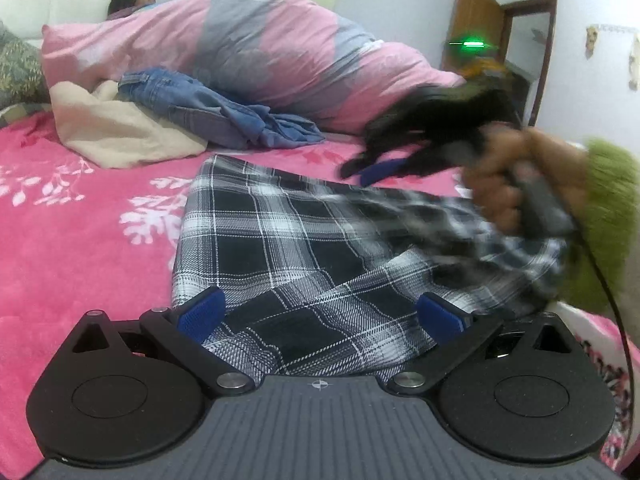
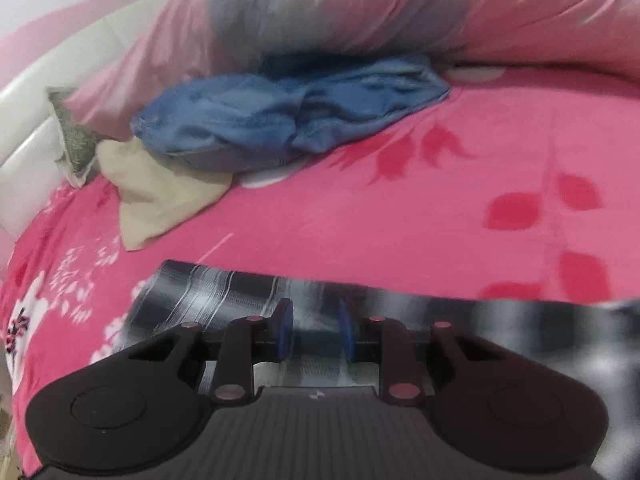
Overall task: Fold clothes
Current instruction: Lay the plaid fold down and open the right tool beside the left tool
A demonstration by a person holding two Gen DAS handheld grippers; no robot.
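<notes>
Plaid shirt (image 1: 304,248) on bed (image 1: 80,240) — left gripper (image 1: 320,314) jaws wide, right gripper (image 2: 314,330) narrow; no legible writing

My right gripper (image 2: 316,330) over the blurred plaid garment (image 2: 224,292), blue pads (image 2: 285,330) a narrow gap apart, pink floral bedsheet (image 2: 360,220) beyond, crumpled blue jeans (image 2: 288,116), beige cloth (image 2: 160,196), pink-grey duvet (image 2: 320,12) behind.

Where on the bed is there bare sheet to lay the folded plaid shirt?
Bare pink sheet lies left of the plaid shirt, below the beige cloth. Another strip runs between shirt and jeans. Crowded along the duvet.
</notes>
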